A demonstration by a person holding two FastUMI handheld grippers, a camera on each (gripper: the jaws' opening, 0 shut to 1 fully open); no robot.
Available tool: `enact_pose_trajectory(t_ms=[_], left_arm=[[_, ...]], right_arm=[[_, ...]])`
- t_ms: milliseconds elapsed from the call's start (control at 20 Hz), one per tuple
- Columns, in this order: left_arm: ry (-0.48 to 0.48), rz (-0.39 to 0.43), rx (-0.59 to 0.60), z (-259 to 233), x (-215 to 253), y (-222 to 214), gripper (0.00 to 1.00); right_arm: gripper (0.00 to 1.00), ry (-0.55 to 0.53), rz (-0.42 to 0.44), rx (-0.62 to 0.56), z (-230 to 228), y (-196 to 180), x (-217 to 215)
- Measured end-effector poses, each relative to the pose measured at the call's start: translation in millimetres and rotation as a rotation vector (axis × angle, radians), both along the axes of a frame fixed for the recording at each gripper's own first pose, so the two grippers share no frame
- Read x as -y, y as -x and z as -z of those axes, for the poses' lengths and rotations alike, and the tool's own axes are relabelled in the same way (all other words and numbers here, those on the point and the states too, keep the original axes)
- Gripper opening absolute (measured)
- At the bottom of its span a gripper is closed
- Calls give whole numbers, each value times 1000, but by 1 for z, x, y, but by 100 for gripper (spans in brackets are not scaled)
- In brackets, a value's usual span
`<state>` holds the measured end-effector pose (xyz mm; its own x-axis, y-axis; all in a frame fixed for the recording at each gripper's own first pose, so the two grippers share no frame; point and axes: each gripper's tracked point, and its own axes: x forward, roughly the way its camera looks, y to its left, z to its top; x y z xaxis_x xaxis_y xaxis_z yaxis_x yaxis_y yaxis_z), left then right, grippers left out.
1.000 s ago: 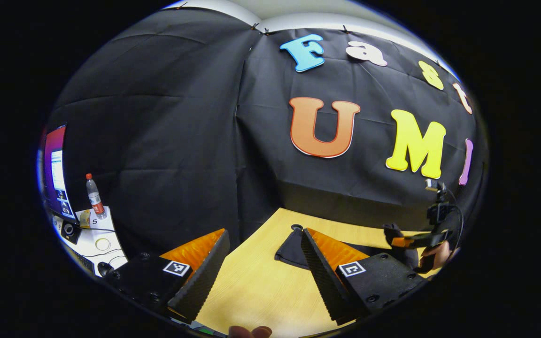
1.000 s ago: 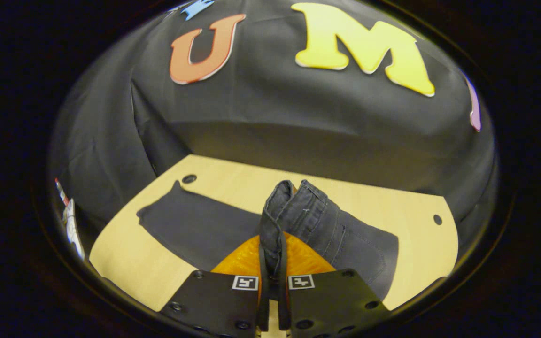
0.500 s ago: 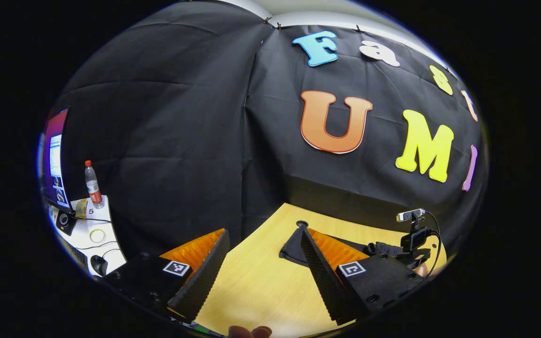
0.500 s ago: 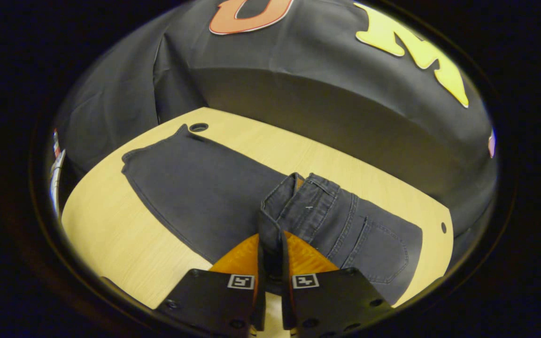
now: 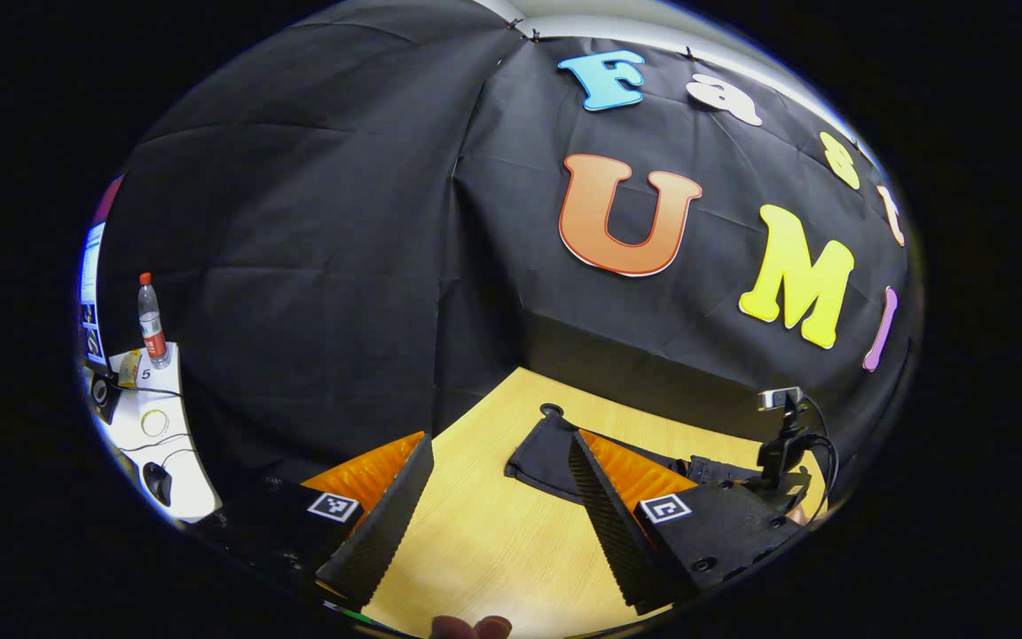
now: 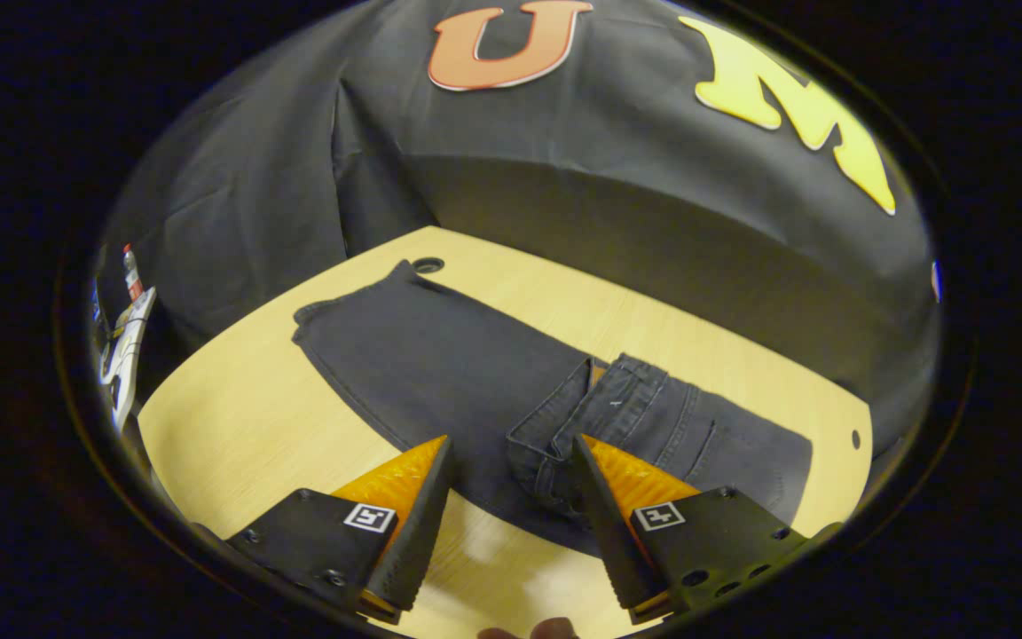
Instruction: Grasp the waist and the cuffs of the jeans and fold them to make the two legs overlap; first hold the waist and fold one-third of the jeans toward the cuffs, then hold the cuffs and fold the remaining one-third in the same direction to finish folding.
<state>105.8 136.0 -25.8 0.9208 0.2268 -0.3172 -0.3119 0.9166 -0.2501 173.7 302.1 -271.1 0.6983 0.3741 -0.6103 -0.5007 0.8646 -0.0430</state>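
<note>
Dark grey jeans (image 6: 440, 355) lie flat on the wooden table (image 6: 227, 426), legs stacked. The waist (image 6: 604, 404) is folded over onto the legs and points toward the cuffs (image 6: 334, 319) at the far left. My right gripper (image 6: 511, 441) is open just above the near corner of the folded waist, and its fingers touch nothing. My left gripper (image 5: 500, 439) hangs open over bare table, with the cuff end of the jeans (image 5: 546, 453) just beyond its right finger. The right gripper's camera mount (image 5: 782, 435) shows at the far right of the left gripper view.
A side desk (image 5: 152, 435) with a bottle (image 5: 152, 324) and a monitor (image 5: 90, 293) stands off to the left. The table has a cable hole by the cuffs (image 6: 428, 264) and another near its right edge (image 6: 855, 437). The black booth wall closes the back.
My right gripper has opened and let go of the waist, which now rests folded on the legs. The left gripper stayed open and only shifted slightly.
</note>
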Motion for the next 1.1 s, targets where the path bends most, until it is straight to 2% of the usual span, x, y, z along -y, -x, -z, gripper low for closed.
enact_pose_trajectory(t_ms=[50, 150, 250, 350, 550, 750, 1000, 1100], left_arm=[[5, 7, 6, 3, 1, -5, 99], [-5, 27, 33, 6, 0, -18, 99], [2, 51, 44, 14, 0, -33, 99], [52, 73, 36, 29, 3, -49, 99], [247, 111, 6, 66, 17, -80, 99], [510, 118, -19, 104, 42, -121, 99], [815, 25, -133, 159, 47, -147, 99], [889, -14, -156, 173, 40, -156, 99]], right_arm=[[84, -11, -9, 18, -13, 7, 4], [95, -32, -16, 71, -51, 20, 18], [96, -36, -5, 126, -88, 29, 43], [96, -61, 28, 149, -122, 44, 73], [96, -63, 111, 189, -162, 59, 131], [96, -59, 218, 188, -179, 74, 185], [96, -16, 298, 143, -180, 107, 251], [98, 0, 353, 131, -174, 113, 276]])
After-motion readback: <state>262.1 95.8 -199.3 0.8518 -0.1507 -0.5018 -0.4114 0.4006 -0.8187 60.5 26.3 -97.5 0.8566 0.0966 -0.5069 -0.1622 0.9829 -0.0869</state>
